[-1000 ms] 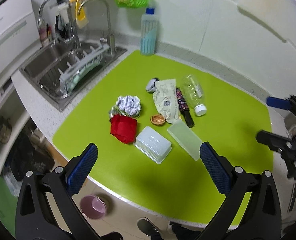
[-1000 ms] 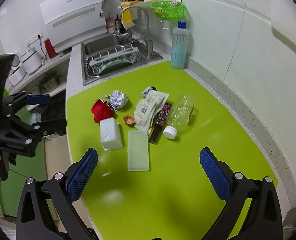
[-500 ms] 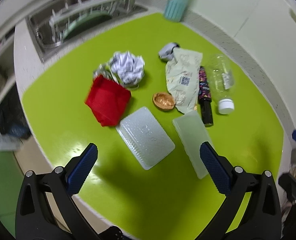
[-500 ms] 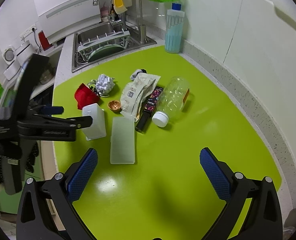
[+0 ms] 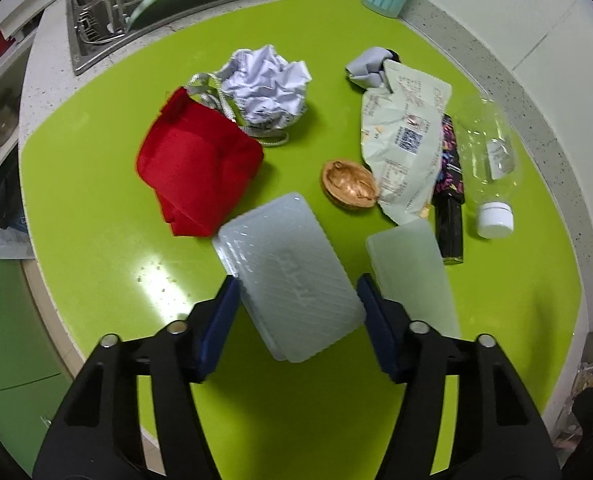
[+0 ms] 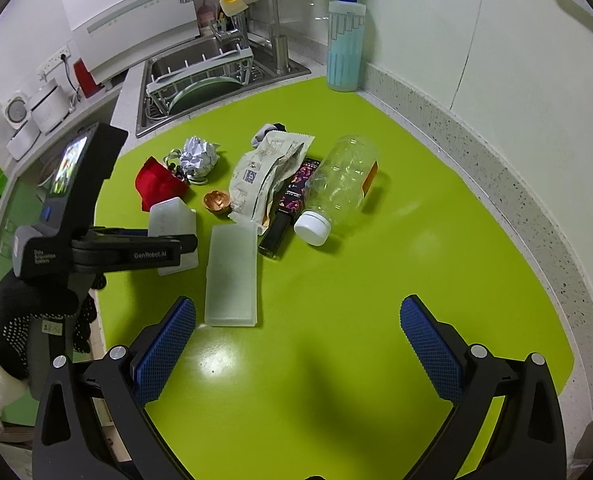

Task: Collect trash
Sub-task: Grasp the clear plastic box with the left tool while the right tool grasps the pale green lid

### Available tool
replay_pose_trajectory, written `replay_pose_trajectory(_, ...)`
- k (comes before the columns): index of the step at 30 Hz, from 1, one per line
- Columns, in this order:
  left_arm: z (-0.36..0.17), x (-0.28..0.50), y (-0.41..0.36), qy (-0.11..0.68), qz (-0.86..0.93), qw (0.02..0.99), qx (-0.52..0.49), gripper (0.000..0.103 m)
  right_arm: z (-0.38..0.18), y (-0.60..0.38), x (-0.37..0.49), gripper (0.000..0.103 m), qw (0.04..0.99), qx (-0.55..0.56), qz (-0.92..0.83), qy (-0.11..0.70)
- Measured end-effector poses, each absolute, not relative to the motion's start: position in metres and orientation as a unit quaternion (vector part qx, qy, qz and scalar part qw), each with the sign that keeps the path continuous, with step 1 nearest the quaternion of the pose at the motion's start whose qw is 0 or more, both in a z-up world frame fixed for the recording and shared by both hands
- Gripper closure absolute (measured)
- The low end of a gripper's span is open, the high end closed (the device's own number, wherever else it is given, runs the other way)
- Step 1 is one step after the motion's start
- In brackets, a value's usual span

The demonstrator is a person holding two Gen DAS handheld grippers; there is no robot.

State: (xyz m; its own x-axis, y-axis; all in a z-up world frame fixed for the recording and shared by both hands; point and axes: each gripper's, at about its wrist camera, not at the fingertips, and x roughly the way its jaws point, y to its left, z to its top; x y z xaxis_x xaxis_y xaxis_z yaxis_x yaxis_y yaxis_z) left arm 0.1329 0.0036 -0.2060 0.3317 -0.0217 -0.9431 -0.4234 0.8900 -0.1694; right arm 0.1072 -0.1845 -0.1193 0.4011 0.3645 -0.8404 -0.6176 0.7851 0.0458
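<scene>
Trash lies on a green mat: a translucent plastic box, its flat lid, a red cloth, crumpled paper, a brown nutshell, a snack wrapper, a dark wrapper and a clear bottle. My left gripper has its pads against both sides of the box, which rests on the mat; it also shows in the right wrist view. My right gripper is open and empty above the mat's near part, the lid just ahead-left.
A sink with a dish rack sits at the back left. A blue-capped bottle stands by the wall. A white appliance is behind the sink. The counter edge runs along the left of the mat.
My left gripper has dropped down to the plastic box and its jaws have closed in on the box's sides. My right gripper has moved slightly forward, still open.
</scene>
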Motion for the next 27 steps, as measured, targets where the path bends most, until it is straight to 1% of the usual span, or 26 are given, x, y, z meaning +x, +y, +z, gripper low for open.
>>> replay_pose_trajectory(2,-0.205,0.133,0.003,0.561,0.121,0.794,-0.198,0.047,-0.120,-0.182,0.107,0.005,0.826,-0.142,0.297,0.457)
replay_pose_trajectory(5,-0.202,0.132,0.005,0.557,0.112,0.799,-0.199,0.055,-0.123,-0.178,0.106,0.005,0.826,-0.144,0.296,0.458)
replay_pose_trajectory(6,-0.200,0.131,0.005,0.556,0.108,0.800,-0.199,0.061,-0.123,-0.178,0.105,0.005,0.826,-0.146,0.295,0.458)
replay_pose_trajectory(7,-0.198,0.130,0.006,0.554,0.104,0.801,-0.199,0.064,-0.124,-0.176,0.105,0.005,0.825,-0.145,0.295,0.459)
replay_pose_trajectory(10,-0.195,0.127,0.009,0.550,0.094,0.805,-0.201,0.067,-0.127,-0.172,0.104,0.005,0.825,-0.146,0.295,0.460)
replay_pose_trajectory(15,-0.181,0.118,0.011,0.539,0.083,0.815,-0.195,0.068,-0.130,-0.161,0.102,0.005,0.823,-0.137,0.300,0.462)
replay_pose_trajectory(19,-0.165,0.108,0.014,0.525,0.077,0.827,-0.186,0.068,-0.145,-0.149,0.106,0.005,0.811,-0.131,0.301,0.485)
replay_pose_trajectory(27,-0.140,0.087,0.031,0.509,0.069,0.840,-0.176,0.068,-0.192,-0.111,0.115,0.005,0.790,-0.182,0.275,0.517)
